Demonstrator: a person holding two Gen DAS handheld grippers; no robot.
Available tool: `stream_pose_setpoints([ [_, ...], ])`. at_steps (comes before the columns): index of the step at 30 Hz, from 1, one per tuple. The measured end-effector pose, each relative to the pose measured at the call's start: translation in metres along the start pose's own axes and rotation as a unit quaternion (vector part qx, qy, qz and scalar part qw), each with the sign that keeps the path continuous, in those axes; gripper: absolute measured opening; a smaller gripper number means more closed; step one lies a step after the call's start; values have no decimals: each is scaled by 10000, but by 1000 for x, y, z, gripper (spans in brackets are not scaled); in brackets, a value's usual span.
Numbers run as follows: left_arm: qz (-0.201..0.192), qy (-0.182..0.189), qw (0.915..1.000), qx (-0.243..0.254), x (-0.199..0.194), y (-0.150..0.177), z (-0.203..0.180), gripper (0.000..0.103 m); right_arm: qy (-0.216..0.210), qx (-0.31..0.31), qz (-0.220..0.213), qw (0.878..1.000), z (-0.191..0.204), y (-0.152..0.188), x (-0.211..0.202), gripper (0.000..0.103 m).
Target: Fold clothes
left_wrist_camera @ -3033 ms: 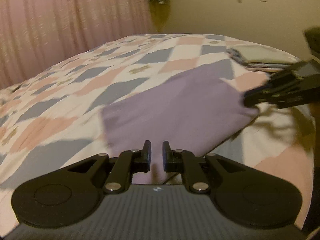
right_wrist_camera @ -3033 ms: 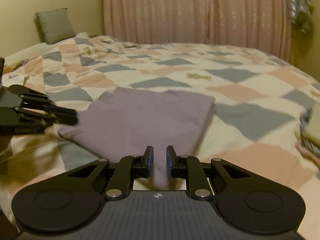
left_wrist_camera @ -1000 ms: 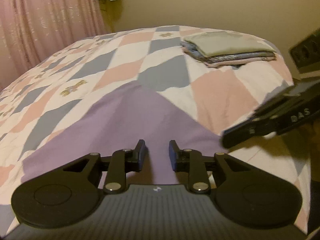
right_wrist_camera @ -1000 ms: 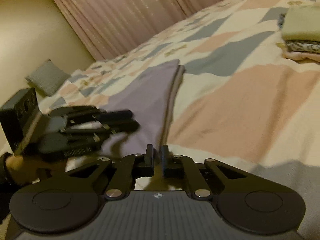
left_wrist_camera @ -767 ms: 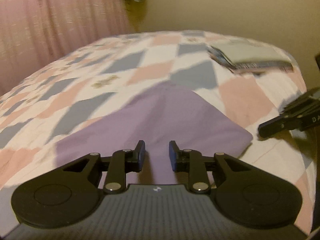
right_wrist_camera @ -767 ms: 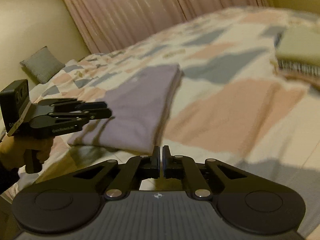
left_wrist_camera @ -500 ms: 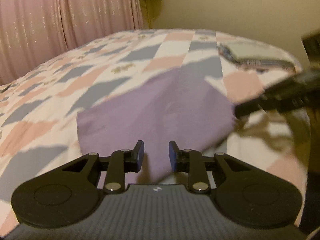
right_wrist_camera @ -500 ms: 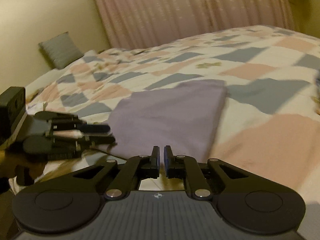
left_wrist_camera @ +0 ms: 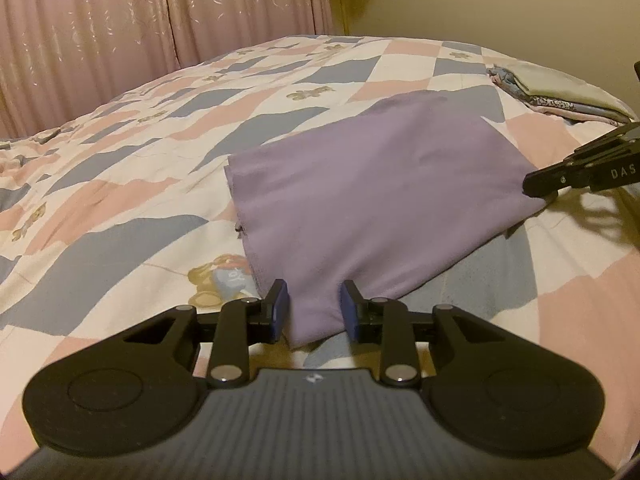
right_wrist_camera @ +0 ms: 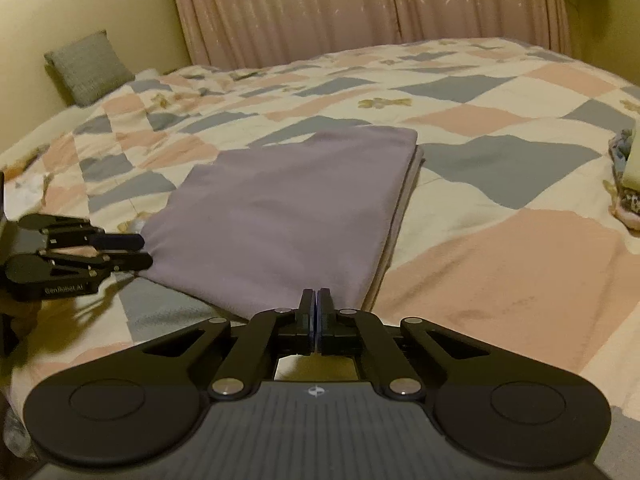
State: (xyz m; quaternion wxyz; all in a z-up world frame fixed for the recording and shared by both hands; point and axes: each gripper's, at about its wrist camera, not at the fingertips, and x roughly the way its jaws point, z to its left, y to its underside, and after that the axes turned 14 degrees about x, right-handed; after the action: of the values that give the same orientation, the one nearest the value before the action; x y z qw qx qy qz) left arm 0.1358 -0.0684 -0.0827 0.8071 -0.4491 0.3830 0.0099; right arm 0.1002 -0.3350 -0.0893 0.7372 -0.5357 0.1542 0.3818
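Observation:
A folded purple garment (left_wrist_camera: 380,192) lies flat on the patchwork quilt (left_wrist_camera: 120,208). In the left wrist view my left gripper (left_wrist_camera: 313,310) is open, and the garment's near corner lies between its blue pads. The right gripper (left_wrist_camera: 530,184) reaches in from the right edge and meets the garment's right corner. In the right wrist view the garment (right_wrist_camera: 280,216) spreads ahead, and my right gripper (right_wrist_camera: 318,294) is shut, its tips over the near edge, seemingly pinching the cloth. The left gripper (right_wrist_camera: 142,250) is at the garment's left corner with its fingers apart.
A stack of folded clothes (left_wrist_camera: 560,92) sits at the bed's far right corner, also showing as a stack edge (right_wrist_camera: 628,172). A grey cushion (right_wrist_camera: 90,66) leans on the wall by the headboard side. Pink curtains (left_wrist_camera: 160,20) hang behind the bed.
Both grippers have come down to the garment's near edge, one at each corner. The right gripper's small gap has shut at the cloth. The left gripper has stayed open.

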Motion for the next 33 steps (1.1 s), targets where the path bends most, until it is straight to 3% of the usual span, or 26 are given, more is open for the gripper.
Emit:
stream_pose_setpoints([
  [15, -54, 112, 9999, -60, -7, 2, 5, 26, 476, -491, 147, 9976, 19, 8, -10, 10],
  [18, -66, 55, 9999, 53, -12, 2, 2, 26, 651, -722, 55, 9952, 26, 10, -17, 22],
  [20, -109, -52, 9995, 285, -18, 1, -2, 27, 816, -1017, -65, 9914, 35, 13, -22, 37],
  [22, -219, -149, 9969, 743, -26, 0, -11, 32, 932, -1385, -120, 9859, 44, 16, -25, 39],
  [24, -359, -217, 9905, 1312, -33, 0, -23, 40, 1003, -1840, -118, 9777, 54, 20, -24, 43],
  [26, -419, -323, 9788, 1977, -34, 2, -40, 42, 1120, -2453, -98, 9629, 66, 27, -18, 52],
  [33, -427, -540, 9367, 3433, -4, 0, -86, 42, 1443, -4090, 55, 9010, 103, 49, 25, 50],
])
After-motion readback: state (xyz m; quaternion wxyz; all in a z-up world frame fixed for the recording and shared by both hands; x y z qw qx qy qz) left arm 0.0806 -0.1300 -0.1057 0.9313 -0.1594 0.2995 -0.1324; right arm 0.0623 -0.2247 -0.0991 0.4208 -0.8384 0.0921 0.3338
